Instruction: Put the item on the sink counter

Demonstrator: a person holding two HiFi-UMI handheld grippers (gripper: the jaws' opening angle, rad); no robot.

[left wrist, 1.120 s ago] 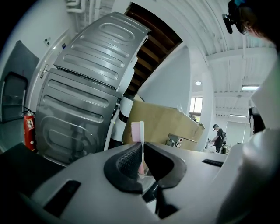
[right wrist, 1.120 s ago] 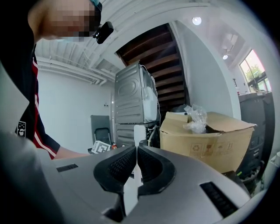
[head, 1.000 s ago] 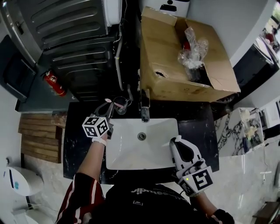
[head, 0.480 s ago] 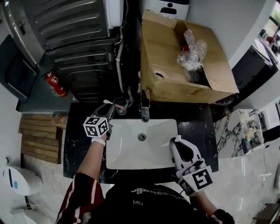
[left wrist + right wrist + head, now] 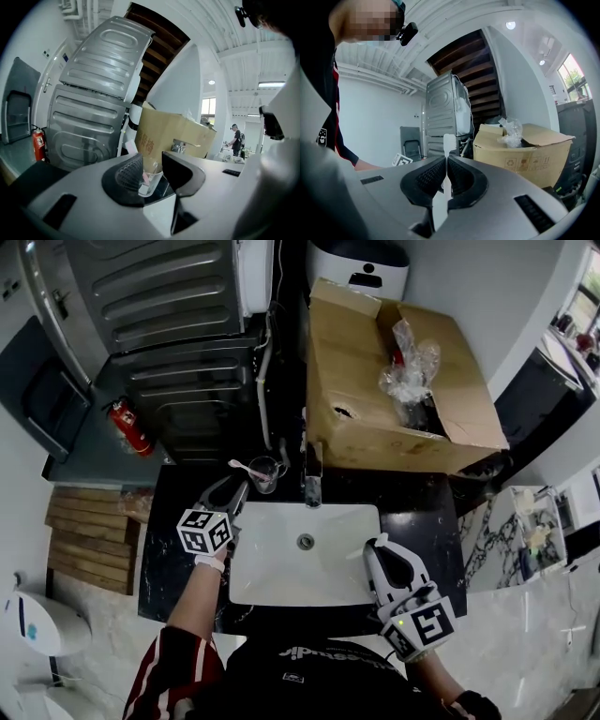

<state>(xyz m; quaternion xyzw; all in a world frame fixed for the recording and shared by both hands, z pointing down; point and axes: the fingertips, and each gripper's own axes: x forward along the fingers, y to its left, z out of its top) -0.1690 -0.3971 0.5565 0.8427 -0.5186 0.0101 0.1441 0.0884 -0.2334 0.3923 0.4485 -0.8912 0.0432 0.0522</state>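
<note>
White basin (image 5: pixel 281 568) and toothbrush (image 5: pixel 449 140), black counter (image 5: pixel 424 521), brown box (image 5: pixel 366 381), perhaps pink-tinged cup (image 5: pixel 263 472).

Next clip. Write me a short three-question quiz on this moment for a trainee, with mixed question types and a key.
1. True or false: the right gripper is empty.
2. Multiple choice: the clear cup stands A) on the counter, left of the faucet; B) inside the cardboard box; C) in the basin.
3. Fill in: the jaws of the left gripper are ____.

Key:
1. False. It is shut on a white toothbrush.
2. A.
3. Open. They have just been opening, and the cup shows in the gap with the pads off it.
</note>
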